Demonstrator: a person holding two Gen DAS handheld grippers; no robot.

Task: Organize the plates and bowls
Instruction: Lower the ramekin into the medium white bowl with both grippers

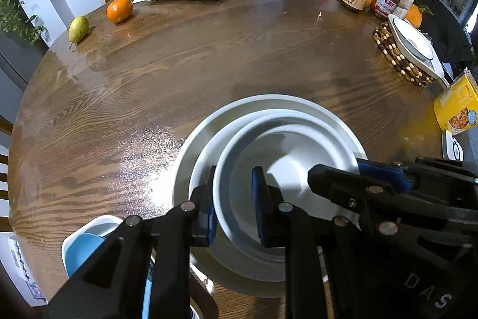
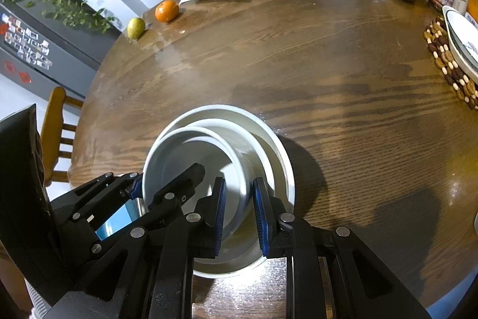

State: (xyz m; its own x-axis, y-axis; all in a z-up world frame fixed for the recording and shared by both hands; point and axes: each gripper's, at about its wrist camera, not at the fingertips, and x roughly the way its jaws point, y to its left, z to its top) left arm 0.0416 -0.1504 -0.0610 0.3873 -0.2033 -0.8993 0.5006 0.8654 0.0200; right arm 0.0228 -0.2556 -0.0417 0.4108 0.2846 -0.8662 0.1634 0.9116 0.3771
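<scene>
Stack partly built: a white bowl [image 1: 286,169] sits tilted inside a second bowl [image 1: 209,157], both on the large white plate [image 1: 263,103] near my edge of the wooden table [image 1: 179,65]. Left of that plate, a blue dish [image 1: 80,250] waits unstacked; far right of it, a patterned plate [image 1: 415,47] rests on a beaded trivet [image 1: 397,59].

My left gripper [image 1: 233,205] is clamped narrow on the top bowl's left rim. My right gripper [image 2: 239,214] pinches its right rim likewise.

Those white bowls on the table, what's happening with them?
A person is stacking dishes with two handheld grippers. The left gripper and the right gripper each pinch one side of the top white bowl between their fingers. It sits nested in another bowl on a big plate on the wooden table.
</scene>
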